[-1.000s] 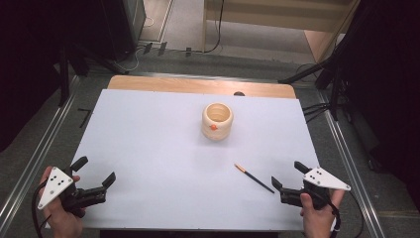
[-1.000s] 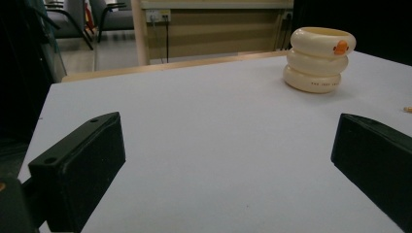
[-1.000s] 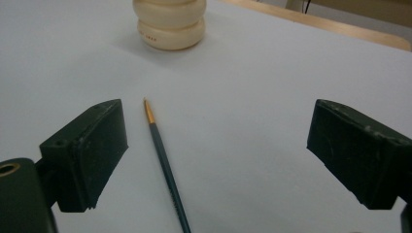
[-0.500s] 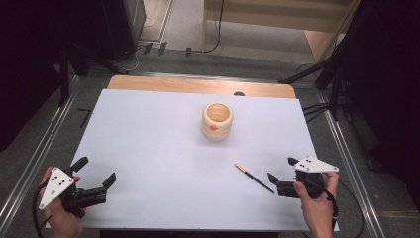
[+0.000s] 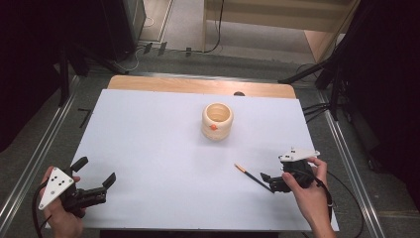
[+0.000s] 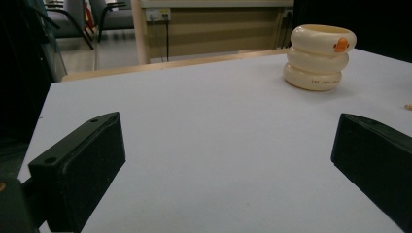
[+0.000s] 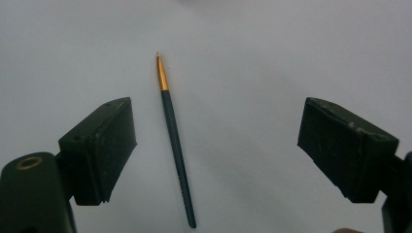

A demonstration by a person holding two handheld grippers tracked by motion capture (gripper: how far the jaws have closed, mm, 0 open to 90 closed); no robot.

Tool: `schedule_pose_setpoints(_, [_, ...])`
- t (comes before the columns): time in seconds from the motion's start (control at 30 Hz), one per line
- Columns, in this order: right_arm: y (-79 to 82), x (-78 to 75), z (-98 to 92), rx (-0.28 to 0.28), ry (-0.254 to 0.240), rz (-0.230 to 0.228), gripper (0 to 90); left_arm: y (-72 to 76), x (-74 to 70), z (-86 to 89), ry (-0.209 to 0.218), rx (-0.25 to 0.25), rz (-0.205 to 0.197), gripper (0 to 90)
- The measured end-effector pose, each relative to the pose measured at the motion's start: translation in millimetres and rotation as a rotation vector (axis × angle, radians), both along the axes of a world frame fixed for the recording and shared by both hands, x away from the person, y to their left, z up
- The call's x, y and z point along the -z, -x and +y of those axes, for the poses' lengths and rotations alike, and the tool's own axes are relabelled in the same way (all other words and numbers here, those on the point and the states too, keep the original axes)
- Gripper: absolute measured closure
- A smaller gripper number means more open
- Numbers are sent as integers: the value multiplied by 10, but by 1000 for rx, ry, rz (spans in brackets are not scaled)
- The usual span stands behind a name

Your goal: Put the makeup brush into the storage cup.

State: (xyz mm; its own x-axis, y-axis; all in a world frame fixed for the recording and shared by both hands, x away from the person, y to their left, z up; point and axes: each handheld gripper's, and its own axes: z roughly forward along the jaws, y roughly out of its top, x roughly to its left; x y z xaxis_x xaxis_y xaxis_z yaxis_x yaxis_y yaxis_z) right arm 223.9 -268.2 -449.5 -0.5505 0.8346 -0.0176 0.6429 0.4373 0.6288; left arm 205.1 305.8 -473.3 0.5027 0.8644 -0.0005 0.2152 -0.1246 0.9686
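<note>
A thin dark-green pencil with a gold end lies on the white table sheet at the front right. My right gripper hovers over its near end, open. In the right gripper view the pencil lies between the jaws, nearer the left one, touching neither. The right gripper has just narrowed its jaws a little. A cream ringed cup with an orange spot stands upright at the centre back. My left gripper rests open at the front left, and from the left gripper the cup stands far ahead.
A wooden table edge runs behind the white sheet. Metal rails flank the table on both sides. Cables and stand legs sit on the floor beyond the far corners.
My right hand has moved forward and left from the table's front right corner, and its jaws now stand over the pencil's near end. The left hand has stayed put.
</note>
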Motion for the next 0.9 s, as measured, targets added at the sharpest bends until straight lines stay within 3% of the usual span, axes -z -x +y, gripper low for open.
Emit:
schedule_pose_setpoints(0.1, [-62, 5, 55, -17, 41, 45, 109, 3, -1, 2, 5, -1, -1, 0])
schedule_pose_setpoints(0.23, [-106, 8, 101, -42, 71, 70, 58, 1, 2, 6, 4, 1, 1, 0])
schedule_pose_setpoints(0.37, [-165, 19, 159, -70, 86, 125, 17, -1, 7, 2, 1, 0, 2, 0])
schedule_pose_setpoints(0.4, [-206, 37, 191, -81, 108, 162, 0, 0, 7, 3, 4, -2, 0, 0])
schedule_pose_setpoints(0.9, [-385, 112, 403, -130, 210, 289, 0, 1, 7, 22, 5, -8, -4, 0])
